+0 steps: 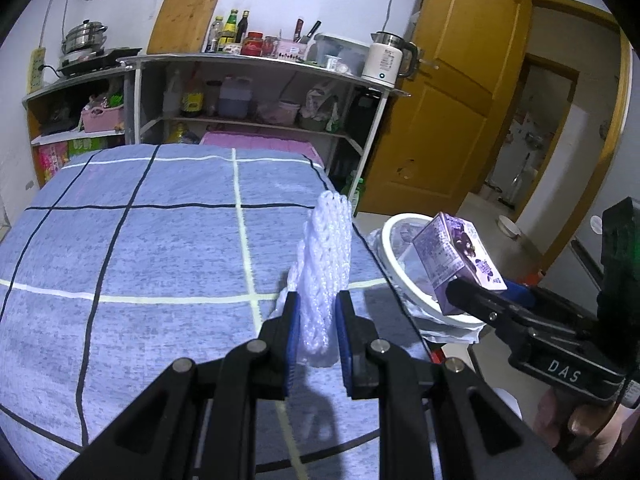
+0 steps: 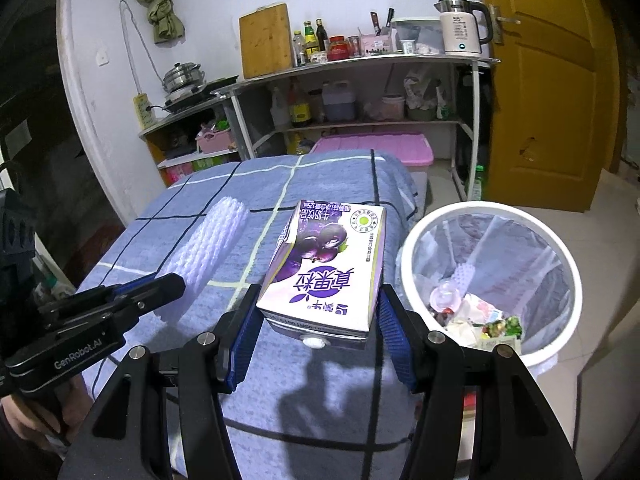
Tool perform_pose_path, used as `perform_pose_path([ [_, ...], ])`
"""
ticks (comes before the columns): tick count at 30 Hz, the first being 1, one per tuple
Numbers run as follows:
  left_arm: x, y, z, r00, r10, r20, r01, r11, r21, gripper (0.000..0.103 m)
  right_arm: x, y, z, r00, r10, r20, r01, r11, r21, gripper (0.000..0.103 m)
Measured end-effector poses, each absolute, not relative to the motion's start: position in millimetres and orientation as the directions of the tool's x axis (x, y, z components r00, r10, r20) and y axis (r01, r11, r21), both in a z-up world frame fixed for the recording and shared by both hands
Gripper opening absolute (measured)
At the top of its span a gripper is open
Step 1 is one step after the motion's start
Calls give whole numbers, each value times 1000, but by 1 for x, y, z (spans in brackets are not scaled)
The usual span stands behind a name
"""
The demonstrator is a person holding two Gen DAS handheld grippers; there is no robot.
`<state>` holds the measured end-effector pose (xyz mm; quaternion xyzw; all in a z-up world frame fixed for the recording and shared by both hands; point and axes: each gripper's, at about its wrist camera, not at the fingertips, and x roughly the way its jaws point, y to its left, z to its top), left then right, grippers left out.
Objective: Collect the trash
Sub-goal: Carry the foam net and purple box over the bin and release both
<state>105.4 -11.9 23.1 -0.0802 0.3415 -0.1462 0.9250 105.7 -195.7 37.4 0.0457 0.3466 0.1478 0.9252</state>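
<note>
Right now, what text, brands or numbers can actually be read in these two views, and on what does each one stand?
"DAS" on the body of the right gripper.
"GenRobot.AI" on the body of the left gripper.
"55°" on the white kettle.
"真果粒", printed large and seen upside down, on the purple drink carton; its smaller print is too small to read.
Bottle labels on the shelf: too small to read.

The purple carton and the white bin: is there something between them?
In the right wrist view, only the right gripper's blue finger pad stands between the purple carton and the white bin.
</note>
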Motion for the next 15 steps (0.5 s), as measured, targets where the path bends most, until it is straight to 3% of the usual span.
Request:
perform_pose_path([
  [15,128,-67,25,690,-371,-621,297,928,-225,19,107,-250,31,742,230,-630,-135,971,195,58],
])
